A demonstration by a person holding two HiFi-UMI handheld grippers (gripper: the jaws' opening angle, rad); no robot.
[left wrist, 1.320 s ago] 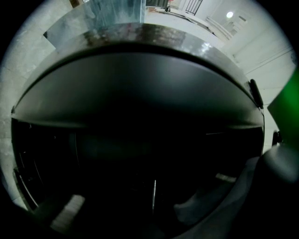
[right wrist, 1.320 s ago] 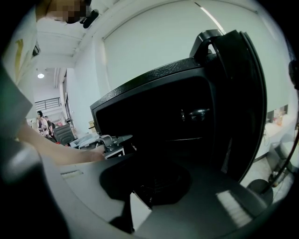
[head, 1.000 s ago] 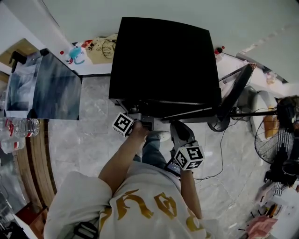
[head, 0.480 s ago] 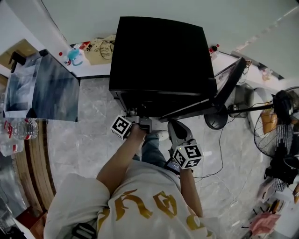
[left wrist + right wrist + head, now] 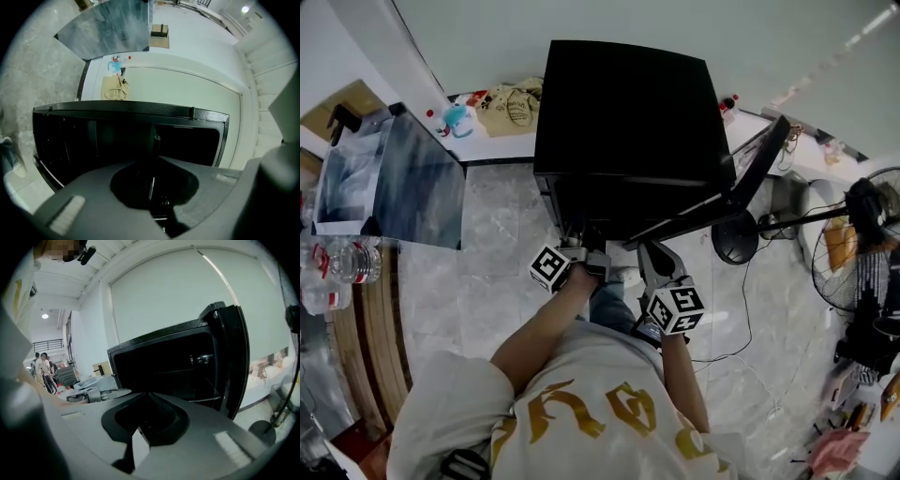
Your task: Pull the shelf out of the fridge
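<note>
The black fridge (image 5: 628, 103) stands with its door (image 5: 759, 173) swung open to the right. Both grippers are at its open front. My left gripper (image 5: 581, 246) is shut on a thin shelf edge (image 5: 151, 183), seen edge-on between its jaws, with the dark fridge interior (image 5: 117, 136) behind. My right gripper (image 5: 649, 255) is shut on a thin pale plate (image 5: 137, 450), apparently the same shelf. Ahead of it are the fridge cavity (image 5: 159, 366) and the door (image 5: 232, 362). Most of the shelf is hidden in the dark.
A grey glossy panel (image 5: 398, 183) and water bottles (image 5: 337, 261) are at the left. A bag (image 5: 511, 103) lies beside the fridge on a white ledge. A fan (image 5: 862, 234) and floor cables (image 5: 741, 314) are at the right. People (image 5: 44, 369) stand far off.
Both grippers have stayed at the fridge's front and drawn slightly back toward the person. The head view has shifted a little.
</note>
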